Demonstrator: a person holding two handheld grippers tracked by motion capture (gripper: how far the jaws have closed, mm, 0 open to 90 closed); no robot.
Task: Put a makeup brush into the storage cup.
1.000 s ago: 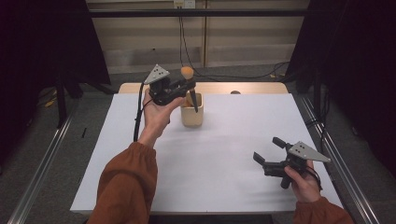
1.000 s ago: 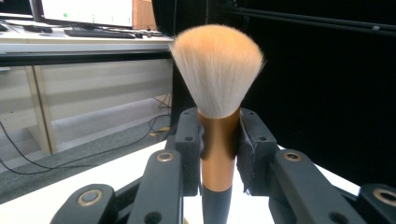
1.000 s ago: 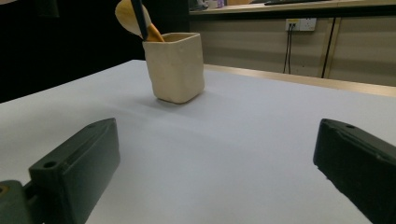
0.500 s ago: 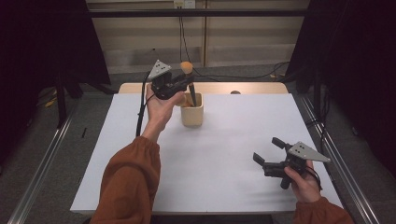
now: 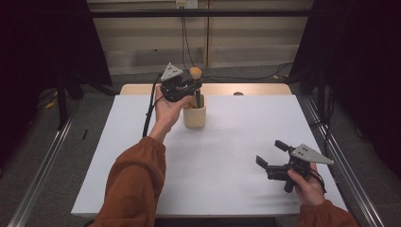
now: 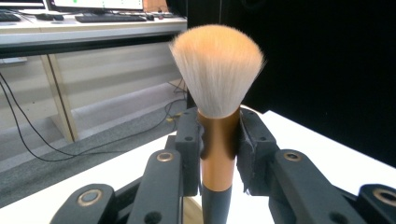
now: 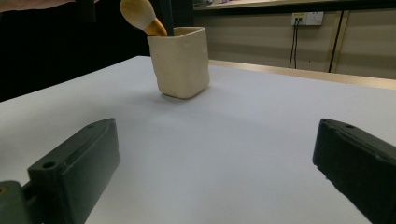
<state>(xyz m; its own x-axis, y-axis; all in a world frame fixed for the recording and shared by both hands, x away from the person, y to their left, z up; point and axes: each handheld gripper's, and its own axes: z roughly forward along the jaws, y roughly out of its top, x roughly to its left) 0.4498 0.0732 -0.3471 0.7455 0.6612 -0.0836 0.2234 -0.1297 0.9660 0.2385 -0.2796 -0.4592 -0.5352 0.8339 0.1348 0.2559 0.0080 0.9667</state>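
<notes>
White table (image 5: 227,170), rectangular, with a bare wooden strip exposed along its far edge. Nothing but the cup is carried on it.

Cup (image 5: 194,116): cream, squarish with rounded corners, matte, standing upright near the middle of the far edge, a little left of centre. In the right gripper view its slightly uneven walls and rim are made out (image 7: 180,60), and a dark handle is seen rising from its mouth.

Left tongs (image 5: 191,88): held above the cup's mouth, clenched on the makeup brush (image 5: 195,79). Brush is held upright, head up, lower end of the handle down inside the cup.

Right tongs (image 5: 269,152): resting near the right end of the near edge, released, jaws standing wide apart with bare table between them; well apart from the cup.

Brush detail, given best by the left gripper view: domed head of fine bristles (image 6: 217,65), peach at the tips fading to pale grey at the base; copper-coloured metal ferrule gripped between the two black pads; dark handle below. From the high view the brush is reduced to a small orange knob above the tongs. In the right gripper view the brush head (image 7: 138,15) appears tilted left beyond the cup's rim.
</notes>
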